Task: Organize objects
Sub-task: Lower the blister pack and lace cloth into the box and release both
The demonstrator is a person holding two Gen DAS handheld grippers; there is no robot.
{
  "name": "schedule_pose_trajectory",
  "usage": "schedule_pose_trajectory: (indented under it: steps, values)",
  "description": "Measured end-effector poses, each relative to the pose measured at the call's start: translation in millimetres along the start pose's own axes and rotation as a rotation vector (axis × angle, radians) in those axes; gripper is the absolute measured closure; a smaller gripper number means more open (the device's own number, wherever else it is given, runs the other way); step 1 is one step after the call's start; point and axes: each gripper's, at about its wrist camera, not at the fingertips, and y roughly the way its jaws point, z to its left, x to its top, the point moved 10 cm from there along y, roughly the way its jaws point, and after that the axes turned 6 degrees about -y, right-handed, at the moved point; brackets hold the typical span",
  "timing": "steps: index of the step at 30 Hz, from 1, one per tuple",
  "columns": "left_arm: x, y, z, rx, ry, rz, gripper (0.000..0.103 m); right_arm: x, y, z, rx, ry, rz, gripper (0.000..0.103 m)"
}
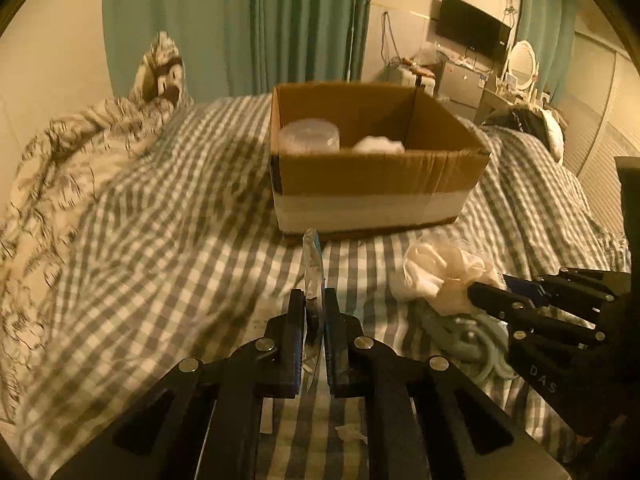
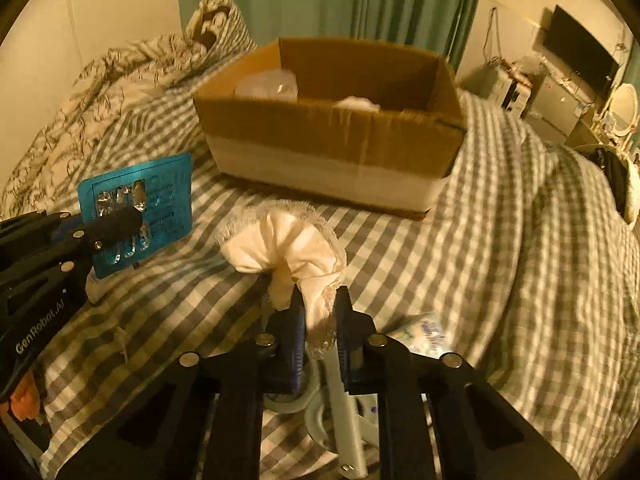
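Note:
My left gripper [image 1: 313, 300] is shut on a teal blister pack of pills [image 1: 313, 268], held edge-on above the bed; in the right wrist view the pack [image 2: 160, 204] shows flat in that gripper [image 2: 132, 220]. My right gripper [image 2: 318, 296] is shut on a white lace-trimmed cloth [image 2: 296, 248], also seen in the left wrist view [image 1: 440, 272] in that gripper [image 1: 474, 290]. An open cardboard box [image 1: 376, 184] stands ahead on the bed, also in the right wrist view [image 2: 328, 140]. It holds a clear plastic tub [image 1: 310, 136] and a white wad [image 1: 380, 146].
The bed has a grey checked sheet [image 1: 180, 220]. A patterned duvet [image 1: 60, 168] is heaped at the left. A pale plastic object [image 2: 340, 412] and a small printed packet [image 2: 424, 334] lie under my right gripper. A TV [image 1: 472, 26] and dresser stand far right.

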Motion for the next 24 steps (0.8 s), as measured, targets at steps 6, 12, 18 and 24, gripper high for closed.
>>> schedule_pose_trajectory:
  steps: [6,12,18,24]
  values:
    - [35.2,-33.8,-9.1,0.012,0.035,-0.094,0.095,21.0,-49.1,-14.7,-0.027,0.029,-0.106,0.092]
    - [82.7,-62.2,-28.1,-0.003,0.063,-0.194,0.095,52.7,-95.3,-28.6,-0.055,0.042,-0.205,0.092]
    - [132.1,-76.3,-42.8,-0.023,0.075,-0.278,0.095,91.8,-123.6,-40.4,-0.071,0.024,-0.286,0.092]
    - [178.4,-71.6,-55.2,-0.037,0.111,-0.338,0.095,138.5,-131.7,-53.8,-0.082,0.007,-0.351,0.092]
